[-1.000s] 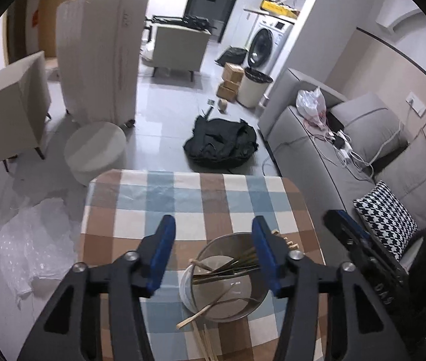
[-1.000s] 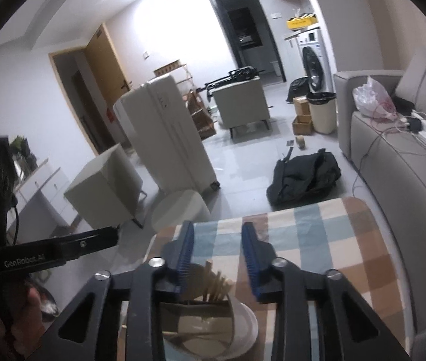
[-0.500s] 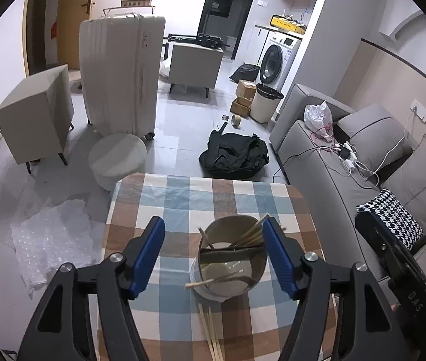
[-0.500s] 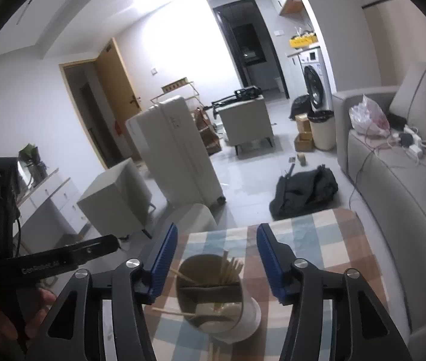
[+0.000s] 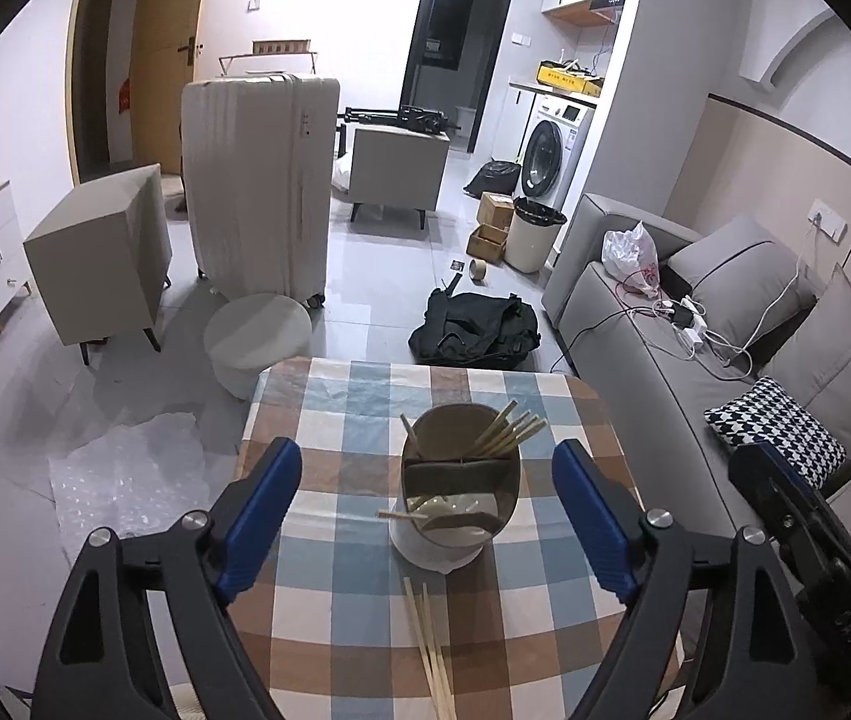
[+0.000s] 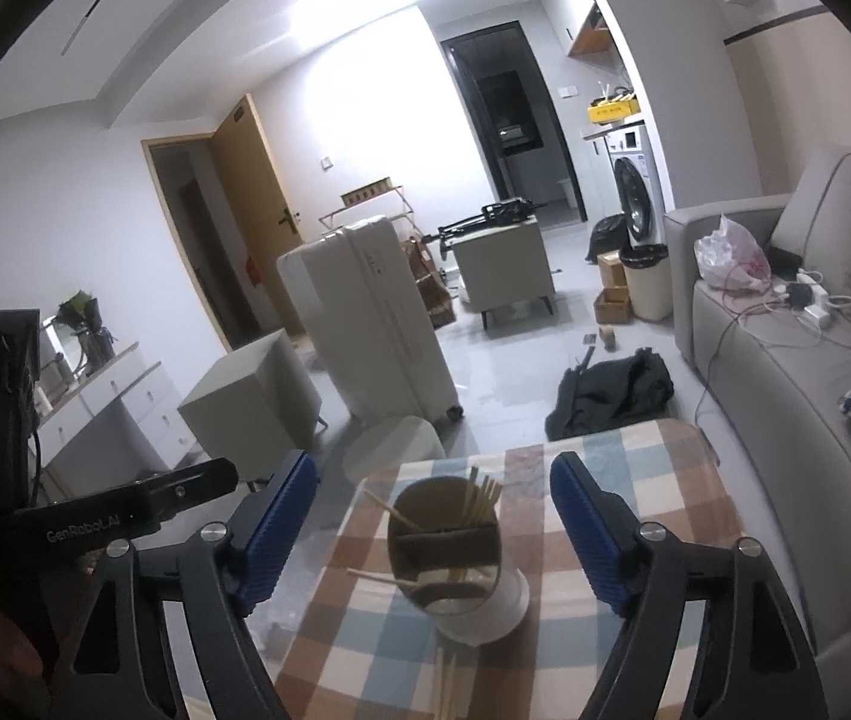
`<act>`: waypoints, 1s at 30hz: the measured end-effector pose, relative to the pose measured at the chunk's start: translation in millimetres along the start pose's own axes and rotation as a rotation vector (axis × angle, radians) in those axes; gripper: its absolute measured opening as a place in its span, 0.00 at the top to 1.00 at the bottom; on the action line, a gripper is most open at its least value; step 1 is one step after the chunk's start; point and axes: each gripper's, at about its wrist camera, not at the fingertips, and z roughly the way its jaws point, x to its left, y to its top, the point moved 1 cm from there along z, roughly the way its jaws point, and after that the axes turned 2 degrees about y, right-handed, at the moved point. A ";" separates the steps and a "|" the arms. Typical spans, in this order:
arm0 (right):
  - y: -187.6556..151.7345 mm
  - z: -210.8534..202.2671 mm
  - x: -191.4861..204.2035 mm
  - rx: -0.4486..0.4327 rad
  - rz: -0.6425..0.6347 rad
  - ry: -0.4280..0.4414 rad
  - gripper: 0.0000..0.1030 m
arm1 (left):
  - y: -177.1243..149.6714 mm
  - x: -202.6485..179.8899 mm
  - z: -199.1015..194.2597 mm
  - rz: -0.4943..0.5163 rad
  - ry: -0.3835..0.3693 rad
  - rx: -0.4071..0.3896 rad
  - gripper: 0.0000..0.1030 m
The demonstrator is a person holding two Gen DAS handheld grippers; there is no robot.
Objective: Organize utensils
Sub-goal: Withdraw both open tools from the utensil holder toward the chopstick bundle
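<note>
Both tongs hang wide open and empty: the left gripper (image 5: 425, 498) and the right gripper (image 6: 431, 516) each frame the holder (image 5: 458, 480) from the near side, touching nothing. Jaws on both have just been opening, with nothing between the pads — the holder only shows in the gap, farther off.

Holder stands upright on the checked table (image 5: 329, 408), a tall brownish cup with a divider, seated in a white base (image 5: 425, 552). A bunch of chopsticks (image 5: 509, 429) leans out of its back compartment toward the sofa (image 5: 617, 324) side; a single stick leans at the back's other edge, and another stick (image 5: 401, 515) pokes out low over the front rim. Likely sorted by compartment so like goes with like.

A loose pair (image 5: 431, 648) lies flat on the table just in front of the holder, nearer the grippers — not yet put away. My guess: that pair is next, and the open jaws suit a fresh pick. Thin sticks lying flat could be awkward to pinch.
</note>
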 end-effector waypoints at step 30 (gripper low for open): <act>-128.6 33.8 -14.7 0.277 -0.026 -0.017 0.06 | -108.4 19.5 51.5 0.007 0.043 0.095 0.19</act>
